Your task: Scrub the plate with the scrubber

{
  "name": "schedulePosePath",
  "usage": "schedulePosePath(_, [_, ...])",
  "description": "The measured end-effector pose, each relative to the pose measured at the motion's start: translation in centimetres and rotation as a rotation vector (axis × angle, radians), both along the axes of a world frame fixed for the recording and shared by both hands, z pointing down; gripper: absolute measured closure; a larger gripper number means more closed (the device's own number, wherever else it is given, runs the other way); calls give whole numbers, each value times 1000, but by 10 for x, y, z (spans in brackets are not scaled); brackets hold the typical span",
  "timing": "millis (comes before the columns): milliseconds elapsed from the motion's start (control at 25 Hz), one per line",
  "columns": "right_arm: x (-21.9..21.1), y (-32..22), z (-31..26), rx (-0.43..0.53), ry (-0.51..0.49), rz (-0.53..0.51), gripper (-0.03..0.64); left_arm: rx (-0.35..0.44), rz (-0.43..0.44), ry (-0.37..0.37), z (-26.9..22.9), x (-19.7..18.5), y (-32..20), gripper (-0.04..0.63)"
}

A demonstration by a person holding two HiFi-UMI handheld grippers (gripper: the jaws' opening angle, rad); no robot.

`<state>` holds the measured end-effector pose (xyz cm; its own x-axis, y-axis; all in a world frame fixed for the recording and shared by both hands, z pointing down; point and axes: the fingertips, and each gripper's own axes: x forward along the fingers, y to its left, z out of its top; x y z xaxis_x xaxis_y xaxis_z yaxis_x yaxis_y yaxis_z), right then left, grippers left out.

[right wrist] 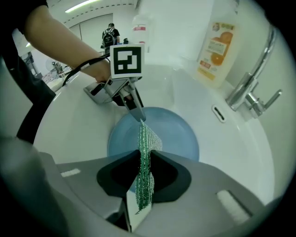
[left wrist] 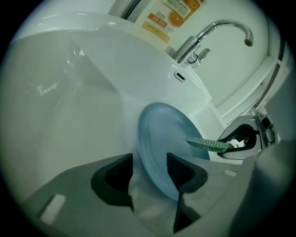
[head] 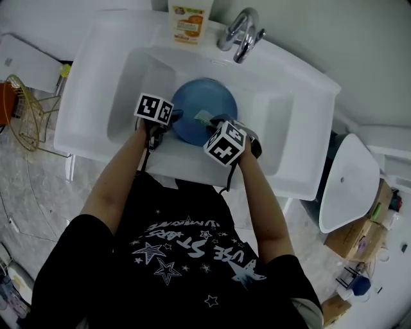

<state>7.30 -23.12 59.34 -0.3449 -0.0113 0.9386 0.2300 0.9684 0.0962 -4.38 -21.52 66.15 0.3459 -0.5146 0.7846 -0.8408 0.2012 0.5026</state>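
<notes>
I had the plate down in the sink, propped at a tilt, not flat on the bottom. The left gripper held it at the near rim: the edge ran between the jaws, which stood narrow, one on each side of it, and I judged them clamped on it. The right gripper had its jaws closed on the scrubber, a green mesh piece pinched edge-on, with its free end reaching out over the plate's face. From the left gripper view the tip of the scrubber lay at the face, near the middle, but I could not tell whether it pressed on it or hung just off it.

As for progress, the set-up was done: plate steadied, scrubber in hand and brought to the work. I judged the scrubbing itself to be at its start or under way. The face showed no foam, no water and no dirt I could make out, so I could not tell how much of it had been covered. Nothing ran from the tap, and the bottle stood behind the sink, well apart from both grippers. What I reckoned was left was passing the scrubber over the whole face and out to the rim.
</notes>
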Motion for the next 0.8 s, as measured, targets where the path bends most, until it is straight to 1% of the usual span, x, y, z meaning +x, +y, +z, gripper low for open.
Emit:
schedulePosePath(40, [-2,-2,-6,11,-14,32,517,12,0,0,-4,-2,0,345])
schedulePosePath(120, [-7,-7,-18,34,-47,107,517,51,7,-11,-16,-7,-1,321])
schedulePosePath(160, [-9,-9,-25,47,-64,147,517,79,24,-20,-25,-8,-2,314])
schedulePosePath(200, [-12,-10,-33,61,-80,186,517,109,57,-30,-35,-8,-2,310])
schedulePosePath(360, [-27,-13,-66,135,-141,336,518,228,232,-57,-74,-4,2,288])
schedulePosePath(440, [-36,-11,-81,171,-175,411,518,289,285,-49,-95,-6,4,285])
schedulePosePath(640, [-51,0,-122,301,-244,568,518,467,367,0,-158,-18,14,285])
schedulePosePath(800, [-59,28,-149,384,-301,690,517,572,400,-11,-199,-41,46,296])
